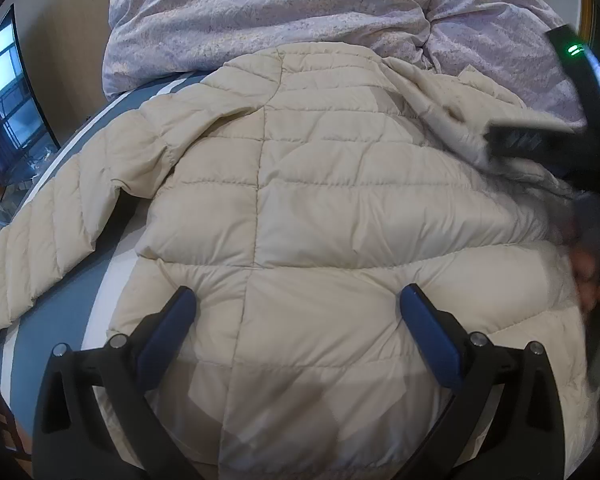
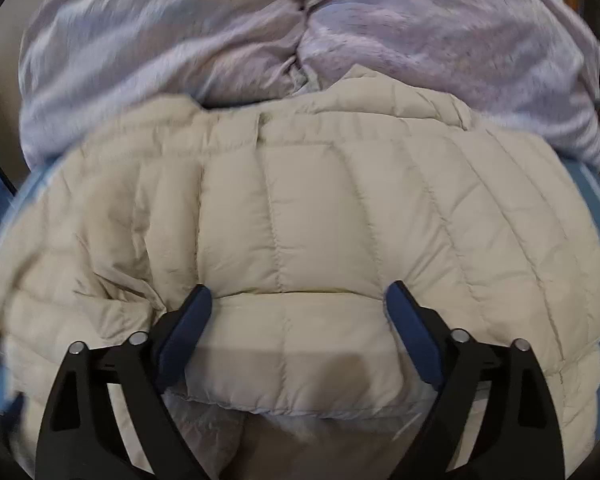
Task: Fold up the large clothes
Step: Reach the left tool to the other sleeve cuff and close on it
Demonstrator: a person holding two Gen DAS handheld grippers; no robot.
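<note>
Both grippers (image 1: 298, 300) (image 2: 299, 298) tilt downward, fingers spread, above jacket (image 1: 320, 184).

1. The cream quilted jacket (image 1: 300, 184) covers most of the bed (image 1: 60, 292), its back panel flat and low.
2. Far side: a bunched lilac duvet (image 1: 260, 12) rises as a soft wall against the jacket's far edge.
3. Left: a strip of bare blue sheet lies between the body and the spread left sleeve (image 1: 48, 236).
4. Right: the other tongs (image 1: 540, 140) and a hand (image 1: 592, 276) crowd the jacket's right edge.
</note>
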